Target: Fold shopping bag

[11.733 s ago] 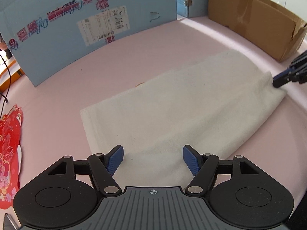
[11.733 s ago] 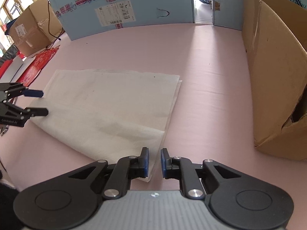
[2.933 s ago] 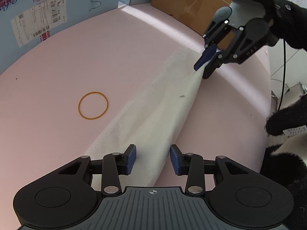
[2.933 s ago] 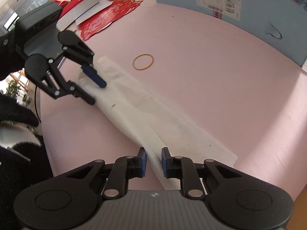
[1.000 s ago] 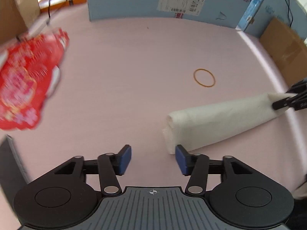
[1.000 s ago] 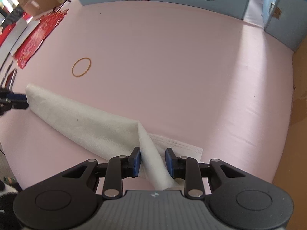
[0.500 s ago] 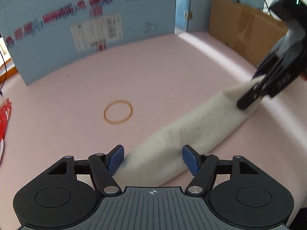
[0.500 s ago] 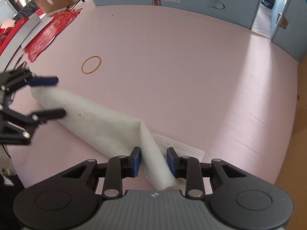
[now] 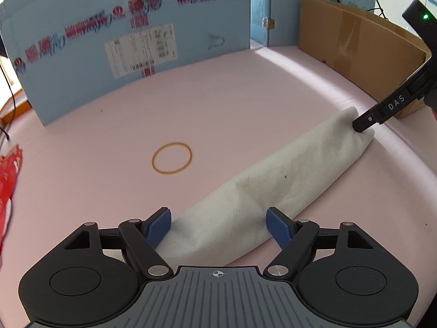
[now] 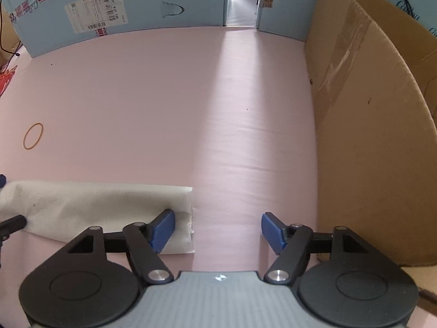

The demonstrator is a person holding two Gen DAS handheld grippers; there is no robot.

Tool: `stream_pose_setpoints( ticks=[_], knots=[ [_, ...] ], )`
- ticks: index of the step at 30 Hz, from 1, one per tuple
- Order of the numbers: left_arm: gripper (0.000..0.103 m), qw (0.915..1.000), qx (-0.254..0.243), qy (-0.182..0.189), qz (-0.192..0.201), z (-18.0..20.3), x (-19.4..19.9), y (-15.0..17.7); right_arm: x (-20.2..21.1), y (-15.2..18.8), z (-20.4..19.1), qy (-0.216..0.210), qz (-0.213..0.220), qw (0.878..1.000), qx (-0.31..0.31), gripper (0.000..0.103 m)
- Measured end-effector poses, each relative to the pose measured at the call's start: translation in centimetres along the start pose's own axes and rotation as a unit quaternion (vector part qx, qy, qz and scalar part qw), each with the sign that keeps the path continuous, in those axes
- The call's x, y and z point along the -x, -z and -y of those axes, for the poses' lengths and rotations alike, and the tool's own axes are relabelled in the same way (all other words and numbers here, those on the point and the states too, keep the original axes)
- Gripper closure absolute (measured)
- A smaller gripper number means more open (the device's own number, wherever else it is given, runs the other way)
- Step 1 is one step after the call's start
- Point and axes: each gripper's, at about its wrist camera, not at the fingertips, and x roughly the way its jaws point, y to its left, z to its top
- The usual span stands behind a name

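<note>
Lying between the opening left gripper's (image 9: 218,224) spread jaws, untouched, the white shopping bag (image 9: 273,191) is resting folded long; right gripper (image 10: 215,229) opening beside its end.

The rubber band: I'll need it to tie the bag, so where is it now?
The rubber band lies flat on the pink tabletop, apart from the folded bag, on its far left side in the left wrist view.

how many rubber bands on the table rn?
1. The rubber band lies flat on the pink table, apart from the folded bag, on its far left side. Others could be hidden under the bag.
</note>
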Motion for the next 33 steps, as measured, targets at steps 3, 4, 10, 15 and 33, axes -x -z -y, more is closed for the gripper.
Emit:
stream_pose_setpoints(
  ticks=[3, 4, 10, 15, 33],
  knots=[
    [0.056, 0.9964, -0.051, -0.01, 0.067, 1.8, 1.7, -0.5, 0.2, 0.6, -0.7, 0.015, 0.019, 1.0, 0.013, 0.031],
    [0.068, 0.9951, -0.062, -0.004, 0.077, 2.3, 1.8, -0.6, 0.2, 0.7, -0.9, 0.02, 0.024, 0.999, 0.019, 0.031],
    [0.076, 0.9971, -0.052, 0.053, 0.017, 3.6, -1.8, -0.1, 0.4, 1.1, -0.6, 0.023, 0.042, 0.999, 0.0, 0.028],
    [0.076, 0.9974, -0.031, 0.064, 0.011, 3.2, -2.0, -0.2, 3.2, 3.8, 0.6, 0.007, 0.084, 0.992, -0.095, 0.03],
    [0.07, 0.9973, -0.017, 0.068, 0.025, 3.0, -2.1, 0.3, -1.5, 7.2, 1.7, -0.327, 0.132, 0.877, -0.328, 0.048]
  ],
)
